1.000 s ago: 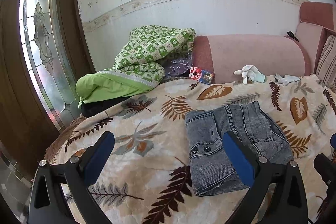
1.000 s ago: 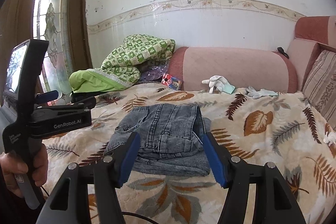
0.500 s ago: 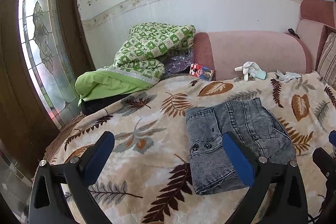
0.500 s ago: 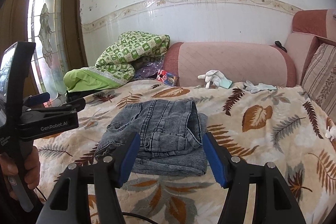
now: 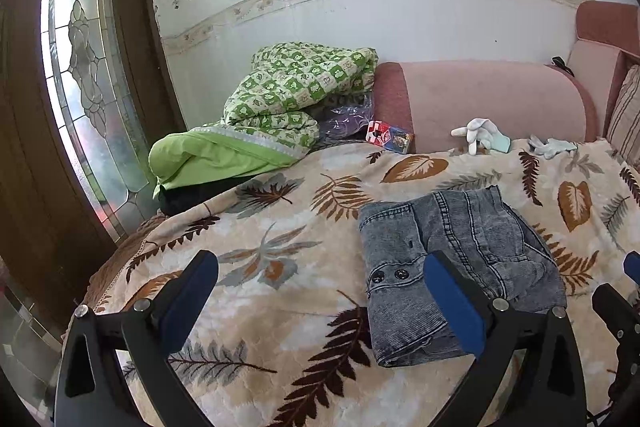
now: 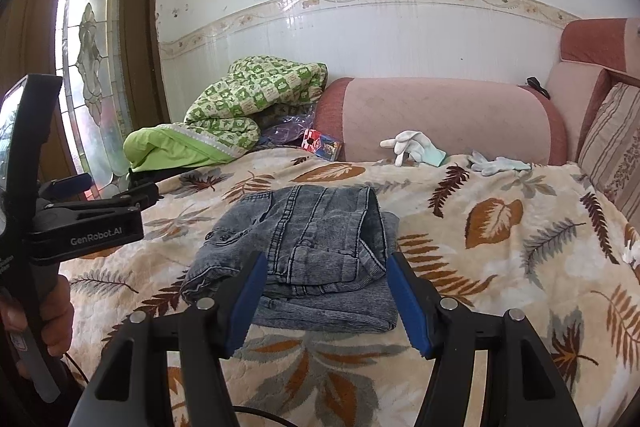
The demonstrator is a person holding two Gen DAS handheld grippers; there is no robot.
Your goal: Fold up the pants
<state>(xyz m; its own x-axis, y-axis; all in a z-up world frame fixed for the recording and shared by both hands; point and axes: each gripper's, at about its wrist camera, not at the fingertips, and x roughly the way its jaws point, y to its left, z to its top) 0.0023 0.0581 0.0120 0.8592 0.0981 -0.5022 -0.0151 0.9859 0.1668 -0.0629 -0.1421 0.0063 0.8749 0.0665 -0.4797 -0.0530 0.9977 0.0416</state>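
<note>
left wrist view
left gripper (image 5: 320, 291): jaws wide apart, nothing between the pads, clear of the cloth.
fingers: blue pads, left one (image 5: 192, 301) over bare blanket, right one (image 5: 454, 307) in front of the pants' near edge; cannot tell if it touches.
pants (image 5: 452, 267): grey denim, folded into a compact stack, flat on the blanket, lying past the right finger and to its right. Two snap buttons face up just left of that finger's tip.
blanket (image 5: 280, 267): cream with brown leaf print, fills the span between the fingers.
green quilt (image 5: 288, 95): bundled well beyond the left finger, against the wall.
white glove (image 5: 478, 133): far beyond the right finger, at the foot of the pink sofa back (image 5: 492, 99).
right gripper: only a blue tip and black frame at the right edge, state not readable here.

right wrist view
right gripper (image 6: 326, 297): jaws parted about halfway, pads pressing on nothing.
fingers: left pad (image 6: 246, 303) and right pad (image 6: 408, 303) straddle the near end of the stack, held above it.
pants (image 6: 304, 251): centred between the fingers and just beyond the tips, top layer rumpled, lower layer sticking out at the near right corner.
left gripper (image 6: 86, 203): off to the left of the left finger, seen side-on, gripped by a hand (image 6: 56, 319) at the lower left.
second glove (image 6: 498, 163): far past the right finger, near the striped cushion (image 6: 612, 143).
</note>
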